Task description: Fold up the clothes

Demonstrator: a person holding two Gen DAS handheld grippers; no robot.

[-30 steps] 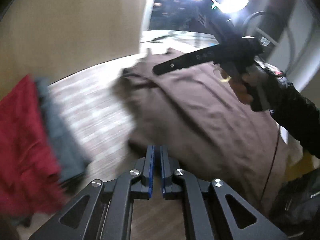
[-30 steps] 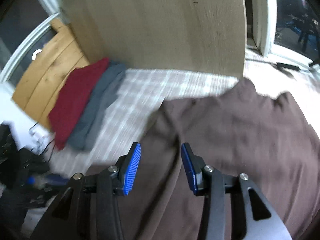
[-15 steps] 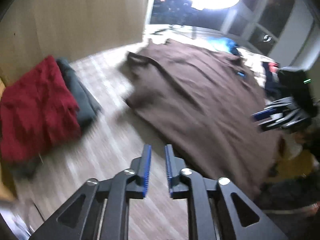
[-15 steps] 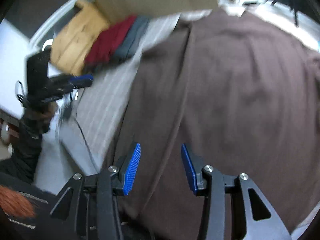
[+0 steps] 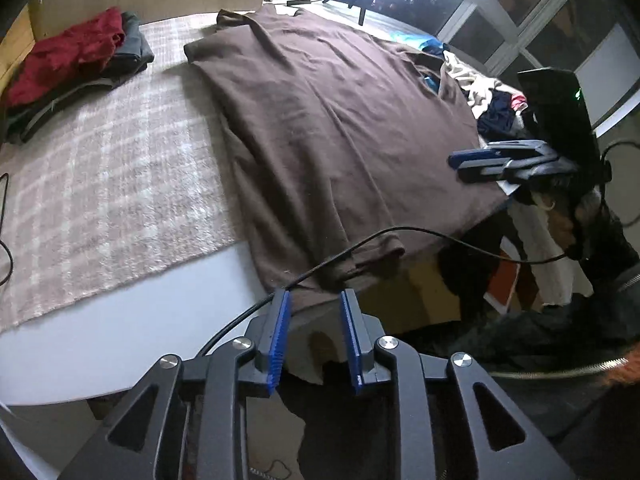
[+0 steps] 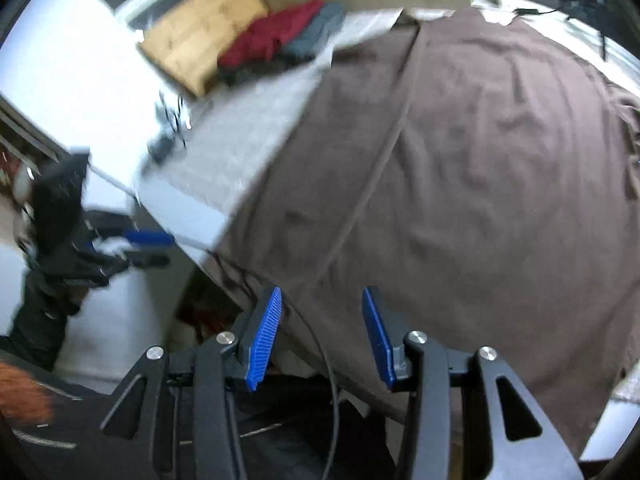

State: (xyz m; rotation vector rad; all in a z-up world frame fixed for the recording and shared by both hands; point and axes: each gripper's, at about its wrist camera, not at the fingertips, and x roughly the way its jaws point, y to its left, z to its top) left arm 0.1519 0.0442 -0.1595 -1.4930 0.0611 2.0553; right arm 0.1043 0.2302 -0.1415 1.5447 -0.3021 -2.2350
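Brown shirt [image 5: 332, 120] lying spread flat across a plaid blanket [image 5: 104, 184], long axis running from the near bed edge away toward the window; hem hanging slightly over that near edge, collar end far off. Already laid out, no fold yet visible.

Sitting directly ahead of and below both sets of tongs. Left gripper [image 5: 314, 336] hovering just off the near left hem corner, tips pointing down at it, black cable [image 5: 360, 246] crossing between tips and cloth. Jaws having just been opening, now parted a little, nothing between the blue pads.

Right gripper [image 6: 318, 336] hanging over the same near edge further along toward the right, jaws parted somewhat wider, also pinching nothing; shirt [image 6: 480, 160] filling the view ahead. Seen from the left camera, right gripper [image 5: 472, 160] hovering beside the shirt's right edge.

Probably lining up to take the two hem corners and carry them along the long axis toward the collar; left side appearing nearer its corner.

Red and grey folded clothes [image 5: 80, 52] stacked at the far left, well apart. Loose pile of other garments [image 5: 488, 96] beyond the shirt's right side.
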